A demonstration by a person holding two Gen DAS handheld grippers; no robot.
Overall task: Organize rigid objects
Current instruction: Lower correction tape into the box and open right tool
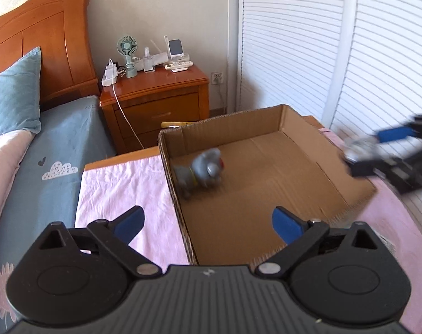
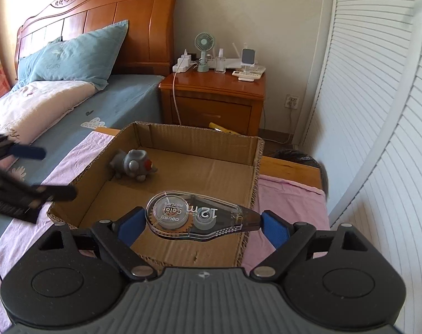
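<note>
So the grey toy elephant [image 2: 133,164] already lies inside the cardboard box [image 2: 255,167] at frame centre, and the left gripper [image 1: 208,222] is spread wide and empty. The right gripper [image 2: 201,221] clamps the correction tape dispenser [image 2: 195,215] above the box — in my judgement only this one is left to drop in.

Grey toy [image 1: 204,171] motion-blurred, right tool [image 1: 377,150] blurred and edge-cropped; left tool [image 2: 44,172] likewise

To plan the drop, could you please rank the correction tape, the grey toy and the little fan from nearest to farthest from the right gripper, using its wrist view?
1. Correction tape, held between the right gripper's pads.
2. Grey toy, inside the box, far-left corner.
3. Fan, on the nightstand.
</note>
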